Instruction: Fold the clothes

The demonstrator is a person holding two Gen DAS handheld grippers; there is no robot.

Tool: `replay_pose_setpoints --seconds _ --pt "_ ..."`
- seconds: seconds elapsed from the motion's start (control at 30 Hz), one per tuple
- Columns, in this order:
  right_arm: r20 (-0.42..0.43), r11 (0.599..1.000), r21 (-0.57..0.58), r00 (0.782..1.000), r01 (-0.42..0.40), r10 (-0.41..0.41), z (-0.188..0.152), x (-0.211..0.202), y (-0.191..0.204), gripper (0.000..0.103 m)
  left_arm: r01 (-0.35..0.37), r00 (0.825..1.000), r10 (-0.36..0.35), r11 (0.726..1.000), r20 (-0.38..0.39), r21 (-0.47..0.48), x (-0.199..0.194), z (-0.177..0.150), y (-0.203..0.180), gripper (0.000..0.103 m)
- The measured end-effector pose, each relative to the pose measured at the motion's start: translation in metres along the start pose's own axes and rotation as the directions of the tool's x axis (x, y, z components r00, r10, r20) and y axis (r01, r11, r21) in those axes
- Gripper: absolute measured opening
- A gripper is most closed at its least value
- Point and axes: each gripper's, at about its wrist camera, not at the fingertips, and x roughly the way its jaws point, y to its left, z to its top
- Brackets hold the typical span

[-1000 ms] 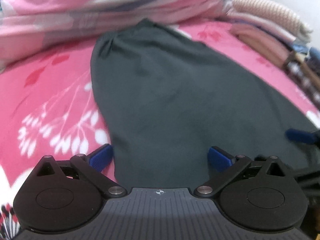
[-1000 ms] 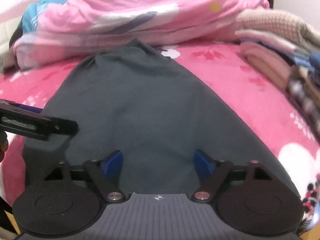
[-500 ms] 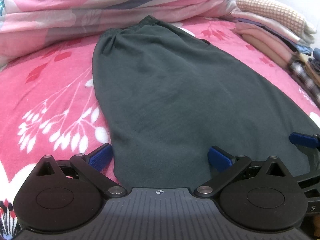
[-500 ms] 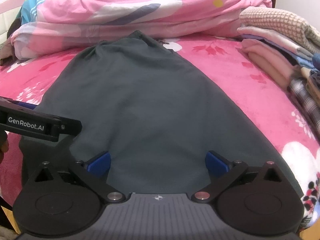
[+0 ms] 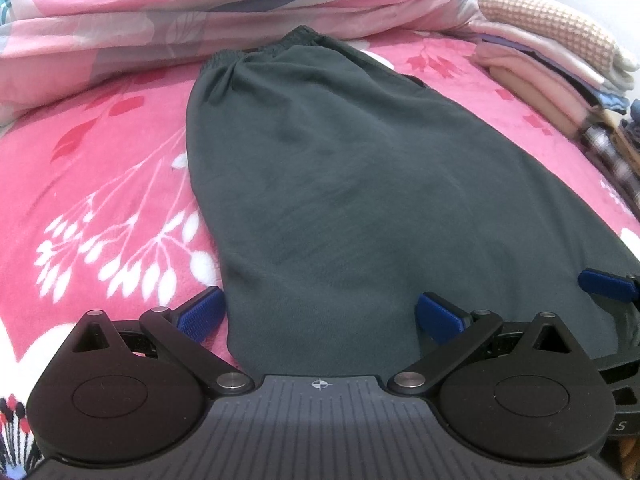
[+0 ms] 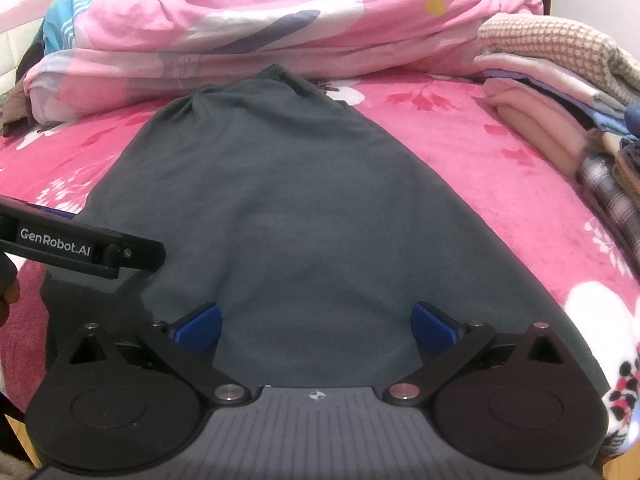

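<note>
Dark grey trousers (image 5: 352, 184) lie flat on the pink floral bed, folded lengthwise, with the elastic waistband (image 5: 272, 46) at the far end. My left gripper (image 5: 320, 314) hovers open over the near left edge of the trousers, with nothing between its blue pads. The trousers (image 6: 304, 216) fill the middle of the right wrist view too. There my right gripper (image 6: 316, 322) is open over the near end of the cloth, holding nothing. The left gripper's black body (image 6: 80, 246) reaches in from the left of that view.
A bunched pink quilt (image 6: 256, 28) lies across the far side of the bed. A stack of folded clothes (image 5: 560, 64) sits at the right, with plaid items (image 6: 616, 200) nearer. Pink blanket (image 5: 100, 184) stretches to the left of the trousers.
The right gripper has opened wider than a second ago. Both cameras have steadied and the view is sharper. The trousers have not moved.
</note>
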Motion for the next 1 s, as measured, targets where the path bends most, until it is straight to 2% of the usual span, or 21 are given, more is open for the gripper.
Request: replay_pose_setpoints --seconds 0.2,1.0 --pt "-0.024 1.000 -0.003 1.000 0.004 -0.004 0.004 0.001 0.002 0.103 -0.008 1.000 0.008 1.000 -0.014 -0.002 0.001 0.002 -0.001 0.103" --pt "0.033 0.999 -0.026 0.999 -0.019 0.020 -0.006 -0.001 -0.001 0.103 -0.003 1.000 0.003 1.000 -0.024 -0.001 0.000 0.004 0.000 0.103"
